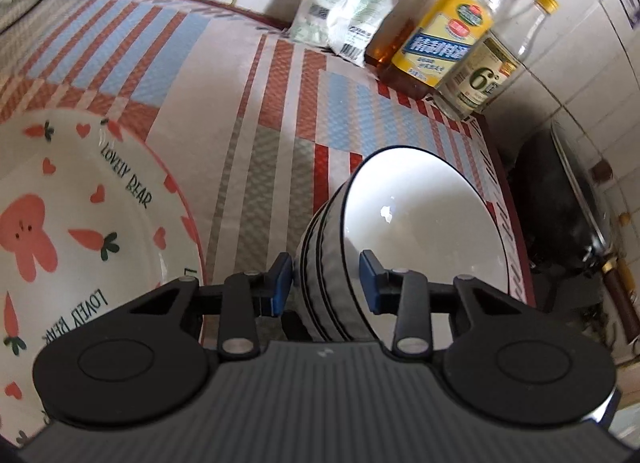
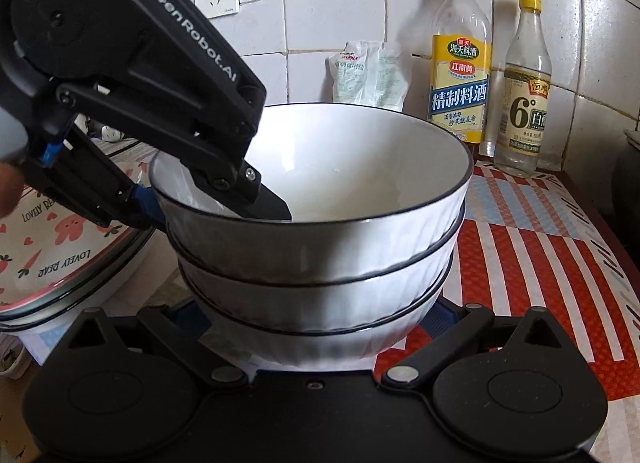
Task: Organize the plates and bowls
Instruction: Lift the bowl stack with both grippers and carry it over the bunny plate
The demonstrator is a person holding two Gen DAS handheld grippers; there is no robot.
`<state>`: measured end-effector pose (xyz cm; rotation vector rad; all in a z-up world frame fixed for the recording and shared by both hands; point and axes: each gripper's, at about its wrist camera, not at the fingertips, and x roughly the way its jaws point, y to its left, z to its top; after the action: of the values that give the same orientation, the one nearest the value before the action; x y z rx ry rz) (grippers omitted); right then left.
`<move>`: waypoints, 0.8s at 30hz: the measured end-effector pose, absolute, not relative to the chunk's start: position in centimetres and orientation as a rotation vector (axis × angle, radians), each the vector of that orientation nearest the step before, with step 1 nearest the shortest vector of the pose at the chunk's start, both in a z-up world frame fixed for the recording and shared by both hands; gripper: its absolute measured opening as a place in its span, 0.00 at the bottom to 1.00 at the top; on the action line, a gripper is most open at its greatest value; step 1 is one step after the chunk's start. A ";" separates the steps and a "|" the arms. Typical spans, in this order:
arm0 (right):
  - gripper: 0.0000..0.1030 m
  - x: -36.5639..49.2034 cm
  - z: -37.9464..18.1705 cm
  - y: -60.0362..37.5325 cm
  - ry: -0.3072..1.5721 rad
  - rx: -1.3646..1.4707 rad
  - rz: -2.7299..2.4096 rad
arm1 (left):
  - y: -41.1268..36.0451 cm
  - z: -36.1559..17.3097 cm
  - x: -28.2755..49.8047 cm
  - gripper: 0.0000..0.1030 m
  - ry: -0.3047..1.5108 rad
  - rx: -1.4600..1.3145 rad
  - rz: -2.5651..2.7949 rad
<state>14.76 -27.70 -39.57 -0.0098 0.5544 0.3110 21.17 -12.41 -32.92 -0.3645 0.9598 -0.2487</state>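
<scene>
White ceramic, rimmed in dark blue: a stack of three bowls [image 2: 316, 247] is pictured upright on a checked mat [image 2: 532, 247], with the left gripper [image 1: 326, 277] straddling the top bowl's rim, one pad inside and one outside, jaws not visibly pressed to the wall. The right gripper [image 2: 316, 327] is seen spread wide around the stack's base, its pads scarcely visible, so contact cannot be told. The left is judged nearer to a lift. Left of the stack a rabbit-print plate [image 2: 52, 247] is shown; behind it, two bottles [image 2: 460, 75] against a tiled wall [image 2: 332, 3].
</scene>
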 end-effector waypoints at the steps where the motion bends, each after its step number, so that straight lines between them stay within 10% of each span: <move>1: 0.99 14.7 -39.6 -27.7 0.556 -0.006 0.311 | -12.6 -32.8 21.0 0.34 0.953 -0.346 -0.252; 24: 0.98 13.8 -40.0 -28.1 0.501 0.027 0.294 | -15.3 -31.4 18.8 0.30 0.831 -0.055 -0.284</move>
<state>13.79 -28.09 -39.98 0.0274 0.5010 0.2944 18.81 -15.33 -31.36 -0.0549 0.8307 -0.2837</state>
